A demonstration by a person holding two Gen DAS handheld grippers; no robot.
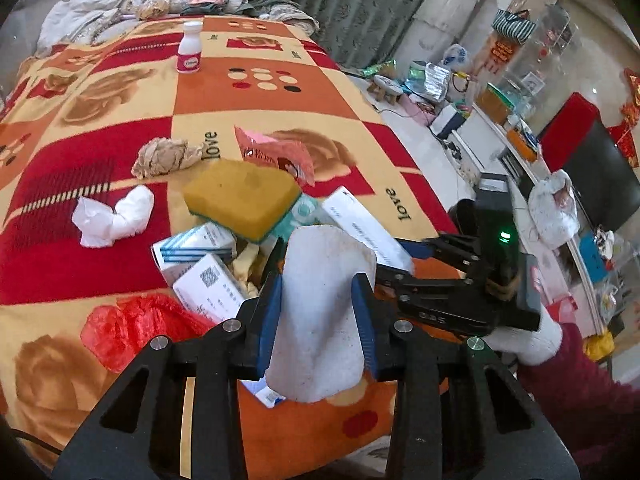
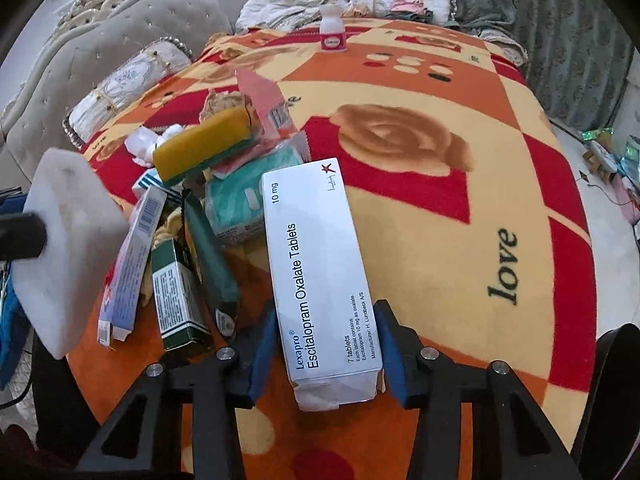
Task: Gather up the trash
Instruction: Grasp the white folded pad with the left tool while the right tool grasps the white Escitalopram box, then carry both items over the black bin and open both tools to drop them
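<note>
- Well along, by the look of it: a pile [image 1: 240, 240] of trash heaped on the blanket [image 1: 280, 92] — yellow sponge [image 1: 244, 200] on top, boxes and a green pack under and beside it.
- Left gripper [image 1: 318, 316] clamped on a white pad [image 1: 324, 304], held up over the near edge of the pile; blue fingers [image 1: 270, 316] pressing both its sides.
- Right gripper [image 2: 326, 354] around the near end of a white tablet box [image 2: 316, 272]; fingers [image 2: 390, 354] at or just beside its edges, grip likely but firm contact hard to tell.
- Box at the right flank of the pile, far end leaning by the green pack [image 2: 236, 204].
- Box long axis straight along the right fingers, away from the camera; torn flap end nearest, starred end farthest, printed face up.
- Pad long axis roughly along the left fingers too, rounded end up and forward.
- Left to gather, judging by what lies apart: white tissue [image 1: 114, 216] and brown crumpled paper [image 1: 166, 156], both near the pile but not on it; red plastic bag [image 1: 136, 320] just beside it; pink wrapper [image 1: 280, 156] touching the sponge's far side.
- Small white bottle [image 1: 189, 48] upright, well apart, far up the blanket; trash or not, cannot tell.
- No bin or container in either view.
</note>
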